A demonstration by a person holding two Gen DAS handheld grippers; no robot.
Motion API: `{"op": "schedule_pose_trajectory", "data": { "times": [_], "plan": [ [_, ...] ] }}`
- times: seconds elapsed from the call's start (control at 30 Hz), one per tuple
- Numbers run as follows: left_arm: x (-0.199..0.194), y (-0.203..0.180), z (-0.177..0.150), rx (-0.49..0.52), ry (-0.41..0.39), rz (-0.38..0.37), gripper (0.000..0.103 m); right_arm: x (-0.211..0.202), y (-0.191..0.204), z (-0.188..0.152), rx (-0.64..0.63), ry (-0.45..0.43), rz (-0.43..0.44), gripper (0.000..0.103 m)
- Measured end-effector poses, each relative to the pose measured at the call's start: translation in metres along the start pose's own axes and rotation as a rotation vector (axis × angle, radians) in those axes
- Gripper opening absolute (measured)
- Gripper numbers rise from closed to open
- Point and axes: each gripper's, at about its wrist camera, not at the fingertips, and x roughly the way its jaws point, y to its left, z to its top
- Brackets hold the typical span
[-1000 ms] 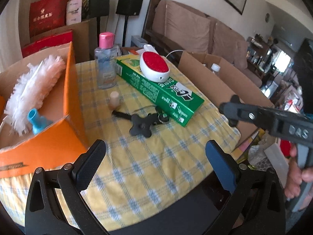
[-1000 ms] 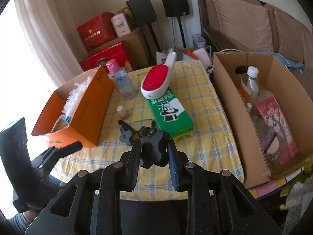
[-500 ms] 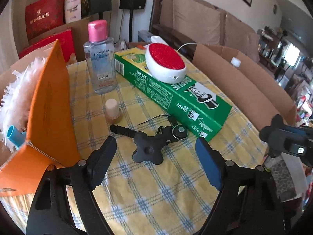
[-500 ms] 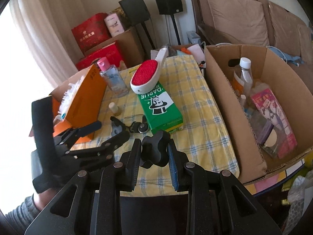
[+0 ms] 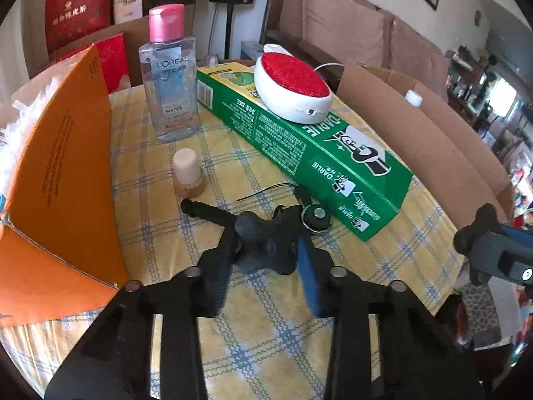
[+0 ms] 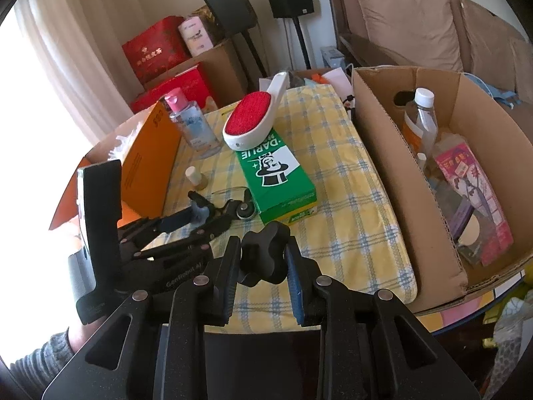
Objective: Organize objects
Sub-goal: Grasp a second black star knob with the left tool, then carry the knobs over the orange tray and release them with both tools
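Left claw [image 5: 266, 260] closing around black star knob [image 5: 263, 250] lying on bench [image 5: 266, 333], knob between pads; right claw [image 6: 263, 266] pinching second black knob [image 6: 263, 256] above bench edge

Risk: threaded stud [image 5: 206, 211] or attached cord snags round clip [image 5: 316, 218], dragging it; lobed knob may twist out

Near: green box [image 5: 316, 153], small bottle [image 5: 188, 173], orange box [image 5: 66, 183] crowd lift path
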Motion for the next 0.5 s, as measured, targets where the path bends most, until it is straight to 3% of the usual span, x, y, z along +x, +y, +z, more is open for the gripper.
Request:
{"op": "schedule_pose_trajectory", "data": {
  "times": [0.23,0.5],
  "plan": [
    [-0.023,-0.004,-0.003,0.011,-0.023,-0.047,0.033,-0.002,0.008,0.002,-0.017,-0.006,0.001,0.026],
    [-0.078,-0.001,0.002,0.005,-0.082,-0.087,0.033,-0.008,0.024,0.013,-0.061,-0.026,0.003,0.026]
  ]
}}
